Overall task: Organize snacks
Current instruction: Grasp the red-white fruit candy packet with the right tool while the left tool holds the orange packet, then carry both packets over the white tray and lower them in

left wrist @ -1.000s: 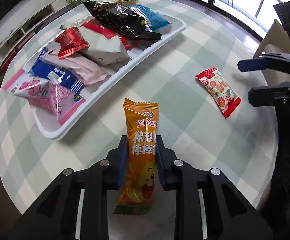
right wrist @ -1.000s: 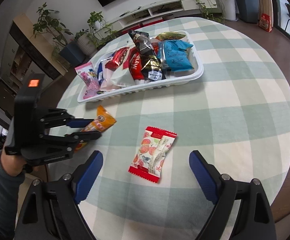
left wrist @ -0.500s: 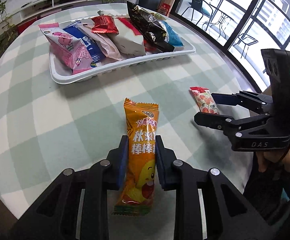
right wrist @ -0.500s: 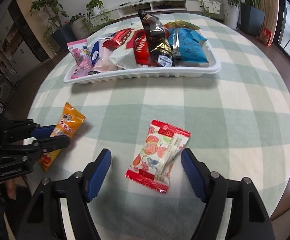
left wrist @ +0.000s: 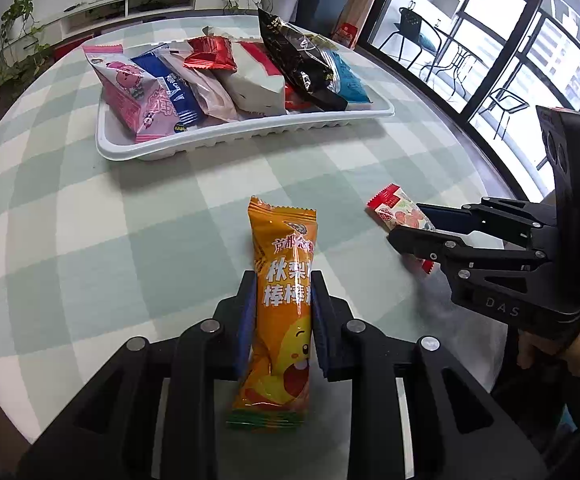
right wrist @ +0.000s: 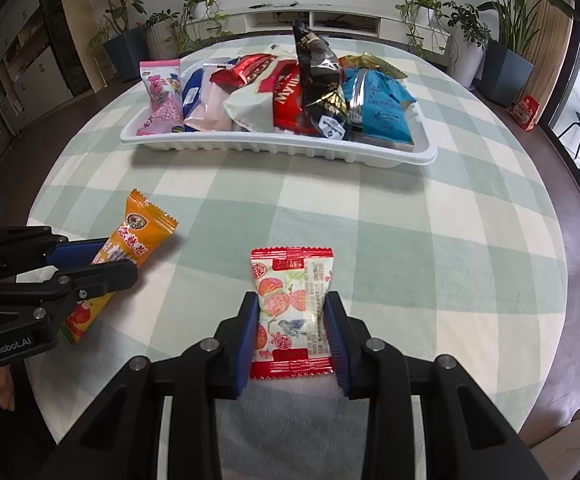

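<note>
The right gripper [right wrist: 292,330] is closing on a small red-and-white plastic candy packet printed with fruit [right wrist: 293,309], which a second ago lay on the surface between jaws spread wide on either side of it. Now the blue pads sit against the packet's two long edges and appear to be pressing on it, while the packet still seems to rest flat on the green-and-white checked tablecloth covering the round surface [right wrist: 430,240]. The left gripper [left wrist: 282,318] keeps its jaws pinched on a long orange plastic snack packet with a cartoon face [left wrist: 279,304], unchanged over the last second, with the packet's top end poking forward beyond the fingertips. Well beyond both, across a clear stretch of cloth, a white ribbed plastic tray [right wrist: 281,150] stands on the surface, already crowded with pink, blue, red, black and teal snack bags. For the task, this likely means both loose packets are now in hand, so nothing is left lying on the cloth near the grippers. What probably remains is to lift each and carry it over to the tray.
</note>
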The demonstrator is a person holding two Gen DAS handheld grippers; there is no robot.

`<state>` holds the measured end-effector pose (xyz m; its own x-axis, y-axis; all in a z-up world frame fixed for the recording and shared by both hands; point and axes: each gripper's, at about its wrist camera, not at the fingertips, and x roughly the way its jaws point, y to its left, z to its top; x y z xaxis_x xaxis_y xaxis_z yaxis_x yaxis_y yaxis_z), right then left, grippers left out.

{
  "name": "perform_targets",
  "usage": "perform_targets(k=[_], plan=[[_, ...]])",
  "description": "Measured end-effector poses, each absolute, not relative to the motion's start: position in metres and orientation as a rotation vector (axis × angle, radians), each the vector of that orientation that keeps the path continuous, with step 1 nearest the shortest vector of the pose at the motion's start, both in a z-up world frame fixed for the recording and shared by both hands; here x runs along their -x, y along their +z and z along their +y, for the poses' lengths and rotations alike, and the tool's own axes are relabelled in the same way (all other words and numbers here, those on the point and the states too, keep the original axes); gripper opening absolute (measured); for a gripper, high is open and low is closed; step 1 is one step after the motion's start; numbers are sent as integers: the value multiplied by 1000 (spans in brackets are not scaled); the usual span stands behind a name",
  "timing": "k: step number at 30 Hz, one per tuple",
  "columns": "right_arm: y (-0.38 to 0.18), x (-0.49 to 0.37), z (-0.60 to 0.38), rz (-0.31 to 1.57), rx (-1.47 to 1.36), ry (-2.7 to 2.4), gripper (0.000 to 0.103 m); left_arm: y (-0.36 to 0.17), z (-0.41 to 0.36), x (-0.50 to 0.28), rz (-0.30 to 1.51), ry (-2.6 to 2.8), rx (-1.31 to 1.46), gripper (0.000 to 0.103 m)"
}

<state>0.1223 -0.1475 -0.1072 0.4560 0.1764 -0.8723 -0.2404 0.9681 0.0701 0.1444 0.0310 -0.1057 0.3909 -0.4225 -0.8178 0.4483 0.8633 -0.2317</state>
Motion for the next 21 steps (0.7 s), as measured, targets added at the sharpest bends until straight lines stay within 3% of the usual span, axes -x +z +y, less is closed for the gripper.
perform_targets(k=[14,21], plan=[[-82,-134,-193,1007,-79,231,34,-80,37,-151,974,-546,11,23],[-43,-163,-215,929,-123,222,34,-35,52,-181,890,-523,49,23]])
